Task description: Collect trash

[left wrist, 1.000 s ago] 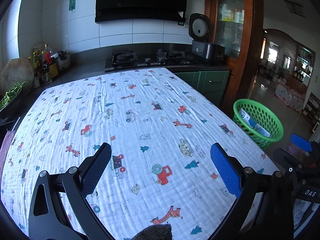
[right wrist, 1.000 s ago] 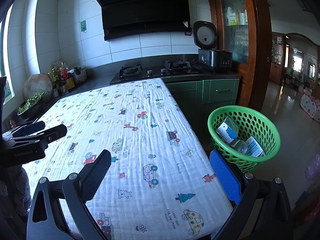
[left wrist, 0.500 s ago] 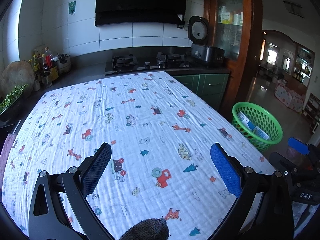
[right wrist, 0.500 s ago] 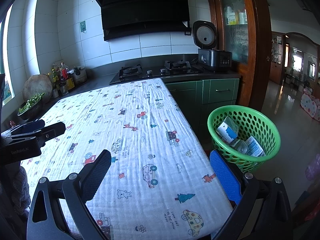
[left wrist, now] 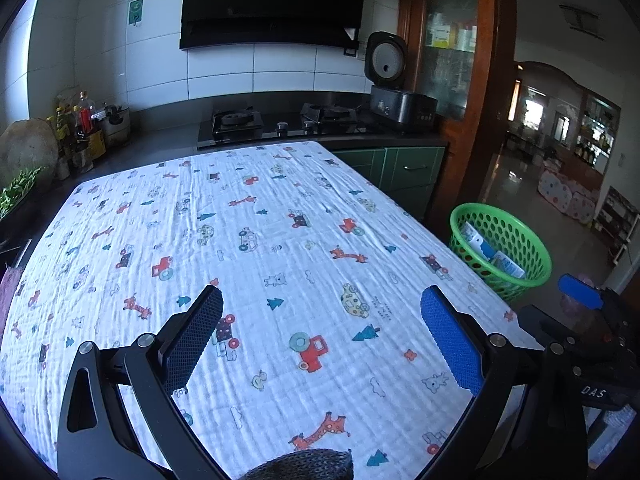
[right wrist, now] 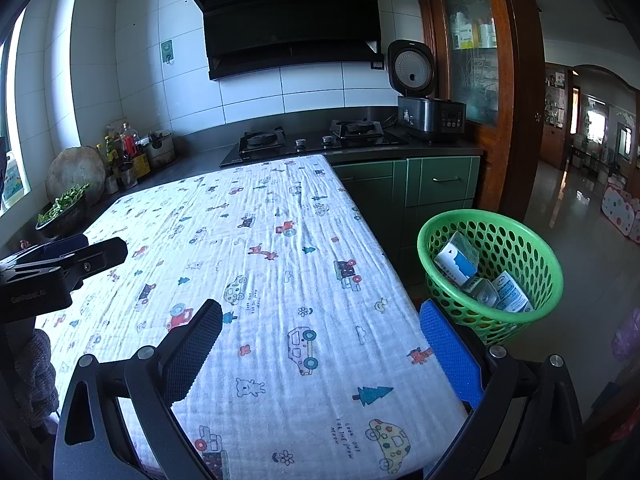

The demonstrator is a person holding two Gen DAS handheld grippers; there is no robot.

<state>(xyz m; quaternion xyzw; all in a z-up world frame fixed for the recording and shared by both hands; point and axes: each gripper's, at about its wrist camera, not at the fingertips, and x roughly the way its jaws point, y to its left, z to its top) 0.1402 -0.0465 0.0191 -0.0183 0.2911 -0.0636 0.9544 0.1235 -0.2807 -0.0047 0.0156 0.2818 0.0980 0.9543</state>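
Between the fingers of the left gripper [left wrist: 320, 344] nothing is held: its jaws are spread wide above the near end of the table, and only printed cloth is seen in the gap. Likewise the right gripper [right wrist: 320, 348] is carried with jaws wide and empty, held over the table's near right corner, with the edge of the cloth just under its blue pad. No loose trash can be made out anywhere on the tablecloth [left wrist: 260, 240] in either view, so the collecting step is judged to be finished or nearly so (the cartoon cars and giraffes are print, not litter). What has been gathered lies in the green basket [right wrist: 536, 248], which stands on the floor just beside the table's right edge, in front of the green cabinets. Several small cartons [right wrist: 458, 262] are seen inside it, white with blue markings, tipped against one another and against the perforated wall; they look light and a little crumpled. If anything is left to do, a last look over the far end of the cloth and the floor around the basket is called for. Beyond the table, the stove [left wrist: 280, 122] and an open rice cooker [left wrist: 394, 92] are seen on the counter.
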